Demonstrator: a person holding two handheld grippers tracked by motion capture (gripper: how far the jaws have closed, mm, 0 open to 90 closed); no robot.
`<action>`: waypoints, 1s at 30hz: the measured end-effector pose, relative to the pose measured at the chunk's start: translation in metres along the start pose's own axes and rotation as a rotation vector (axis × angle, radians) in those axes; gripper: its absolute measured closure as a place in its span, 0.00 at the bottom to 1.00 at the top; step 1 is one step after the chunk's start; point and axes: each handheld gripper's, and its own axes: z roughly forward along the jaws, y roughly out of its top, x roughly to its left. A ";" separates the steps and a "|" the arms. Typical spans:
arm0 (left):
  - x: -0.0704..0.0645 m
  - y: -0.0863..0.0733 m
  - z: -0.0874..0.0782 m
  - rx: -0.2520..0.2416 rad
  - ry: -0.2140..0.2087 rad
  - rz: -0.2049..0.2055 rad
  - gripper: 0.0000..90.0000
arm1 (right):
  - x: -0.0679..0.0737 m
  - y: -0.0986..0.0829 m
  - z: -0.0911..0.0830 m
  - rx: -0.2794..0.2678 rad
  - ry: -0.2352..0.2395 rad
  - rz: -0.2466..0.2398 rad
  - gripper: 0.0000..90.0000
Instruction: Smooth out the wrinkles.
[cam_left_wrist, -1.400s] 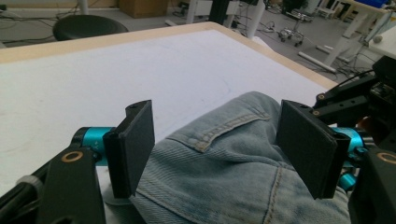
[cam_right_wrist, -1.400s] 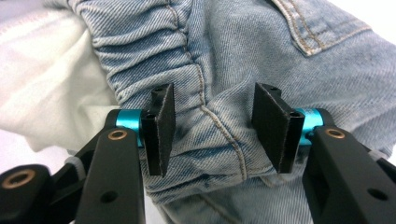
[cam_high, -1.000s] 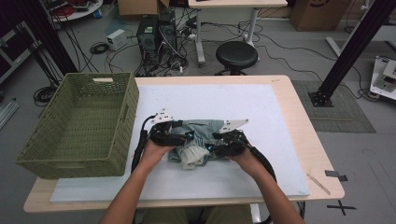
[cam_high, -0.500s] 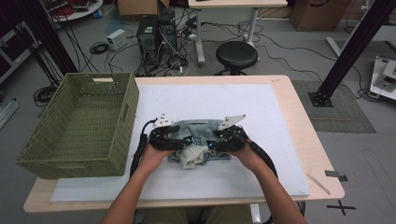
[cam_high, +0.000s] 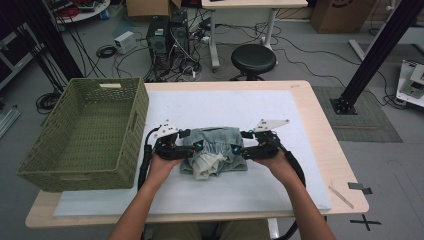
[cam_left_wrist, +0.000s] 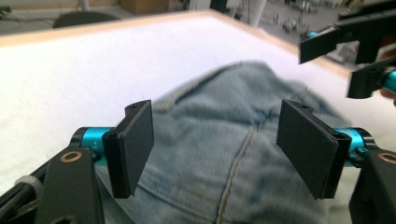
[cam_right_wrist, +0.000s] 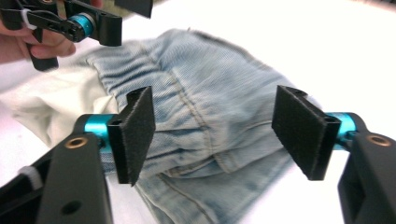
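A folded pair of light blue denim shorts (cam_high: 216, 149) lies in the middle of the white mat (cam_high: 225, 107), with a pale lining (cam_high: 206, 162) showing at the near side. My left gripper (cam_high: 189, 146) is at the shorts' left edge, open; in the left gripper view its pads (cam_left_wrist: 135, 144) stand wide apart over the denim (cam_left_wrist: 224, 154). My right gripper (cam_high: 240, 146) is at the right edge, also open, with the denim (cam_right_wrist: 210, 116) between and beyond its pads (cam_right_wrist: 135, 130). Nothing is pinched by either gripper.
A green woven basket (cam_high: 82, 132) stands at the table's left, close to my left hand. The wooden table edge (cam_high: 330, 135) runs along the right. A stool (cam_high: 253, 59), computer towers and cables sit on the floor beyond the table.
Both grippers have shifted slightly away from me along the shorts' sides. The shorts look flatter and more spread than a second ago.
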 end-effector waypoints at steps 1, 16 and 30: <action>0.001 0.002 -0.002 -0.019 0.002 -0.010 0.29 | -0.002 -0.001 -0.005 -0.006 -0.010 0.003 0.31; 0.010 0.009 -0.017 -0.062 0.023 0.004 0.28 | -0.022 -0.031 -0.039 0.037 -0.171 -0.026 0.25; 0.007 0.010 -0.020 -0.041 0.036 0.019 0.28 | -0.027 -0.037 -0.057 0.025 -0.202 -0.018 0.25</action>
